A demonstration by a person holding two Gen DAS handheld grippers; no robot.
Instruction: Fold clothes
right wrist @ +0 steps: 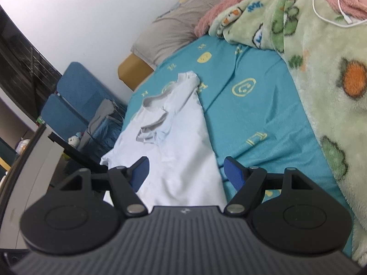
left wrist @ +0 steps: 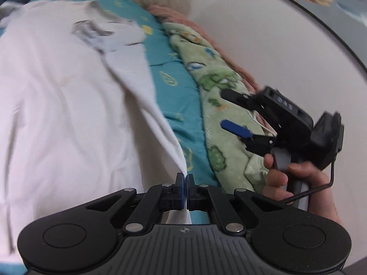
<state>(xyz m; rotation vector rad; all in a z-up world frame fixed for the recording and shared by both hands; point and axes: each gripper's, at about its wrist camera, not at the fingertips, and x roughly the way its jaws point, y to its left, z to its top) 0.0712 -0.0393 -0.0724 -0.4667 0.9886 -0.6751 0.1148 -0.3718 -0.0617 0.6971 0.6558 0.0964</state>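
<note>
A white T-shirt point(right wrist: 176, 137) lies spread on a teal bedsheet point(right wrist: 252, 114) printed with yellow smiley faces and letters, its collar toward the far end of the bed and one sleeve folded across the chest. The left gripper point(left wrist: 184, 183) has its jaws pressed together on a corner of the shirt's hem, and the cloth rises in a taut ridge from the bed to the pinch point, with a tail of fabric showing behind the blue pads. The right gripper point(right wrist: 186, 171) hangs above the near part of the shirt with its jaws spread wide and nothing between them; in the left wrist view it appears to the right over the blanket, gripped by a bare hand point(left wrist: 289, 178). A green fleece blanket point(right wrist: 321, 80) with frog and orange prints lies bunched along the right side of the bed, a pink blanket point(right wrist: 240, 2) beyond it. A beige pillow point(right wrist: 183, 20) rests at the far end against the white wall point(right wrist: 91, 11). A blue chair point(right wrist: 75, 96) stands left of the bed.
</note>
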